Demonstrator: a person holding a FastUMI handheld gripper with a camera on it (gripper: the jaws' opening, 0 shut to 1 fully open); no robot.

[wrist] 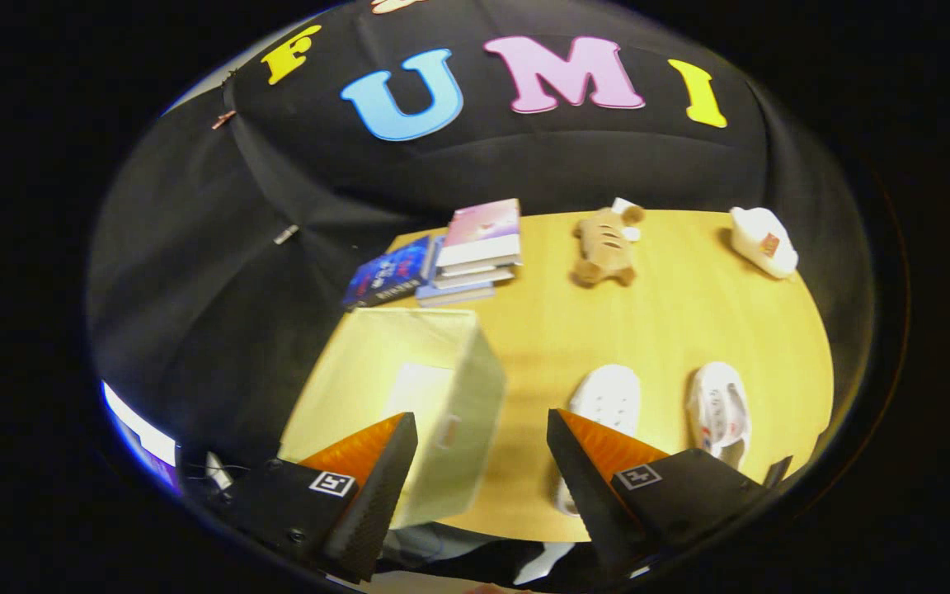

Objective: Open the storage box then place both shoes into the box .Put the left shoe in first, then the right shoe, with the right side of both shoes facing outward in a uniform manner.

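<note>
A pale storage box (409, 396) with its lid lying flat on top stands on the wooden table (607, 330), just ahead of my left finger; a small handle slot shows on its side wall. Two white shoes lie to its right: one shoe (607, 400) just beyond my right finger and partly hidden by it, the other shoe (718, 408) further right. My gripper (482, 433) hovers above the table's near edge, open, with nothing between its fingers.
A stack of books (475, 247) and a blue book (388, 276) lie beyond the box. A brown plush toy (604, 247) and a white object (764, 239) rest near the table's far edge. Black cloth walls stand behind and to the left.
</note>
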